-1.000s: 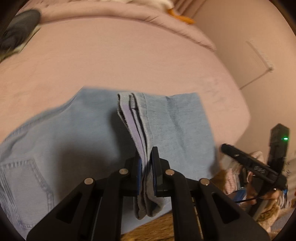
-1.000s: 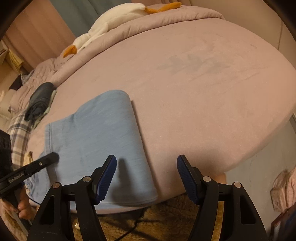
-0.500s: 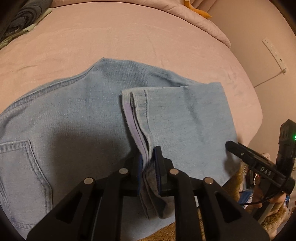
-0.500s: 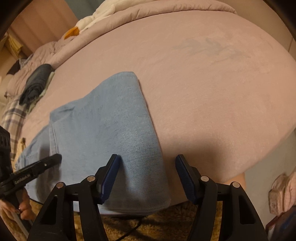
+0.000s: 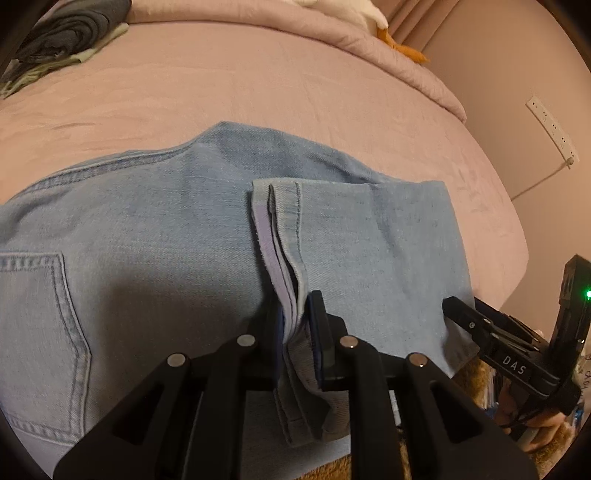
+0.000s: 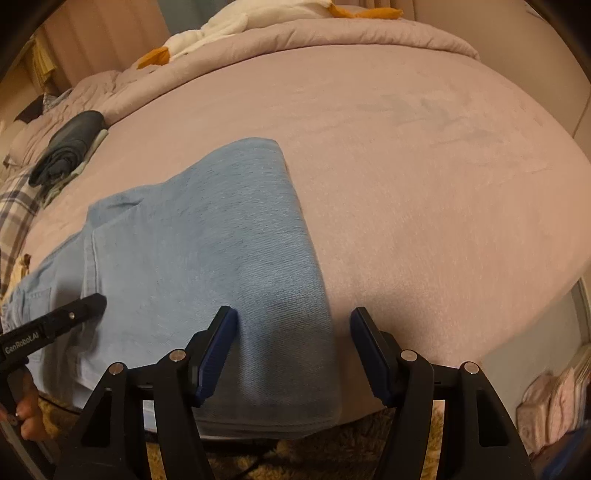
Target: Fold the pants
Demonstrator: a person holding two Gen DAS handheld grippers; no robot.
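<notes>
The left gripper [image 5: 300,332] is pinching the stacked leg hems [image 5: 280,221] of the light-blue pants [image 5: 155,236] between its blue pads, with the gathered cuff ends hanging down just behind the fingers. The pants are lying on the pink bed [image 5: 295,92] near its front edge, their long axis running across the bed from side to side; in the left wrist view the seat with its back pocket [image 5: 40,295] is pointing left and the doubled-over legs are lying on top toward the right, ending in a rounded fold [image 6: 295,236] on the right. The right gripper [image 6: 293,350] is hovering low at the bed's front edge, its jaws spread wide and straddling that folded end without gripping it, fingers aiming forward across the mattress. Compared with a second ago, the left gripper is carrying the hems further over the seat, so more of the waist side and pocket is showing beneath, and the right gripper is sitting closer to the fold. Farther back, a dark bundle of folded clothes [image 6: 70,147] is resting near the bed's left side, and a white plush toy [image 6: 229,26] is lying on the bunched duvet [image 6: 332,33] at the far end.
</notes>
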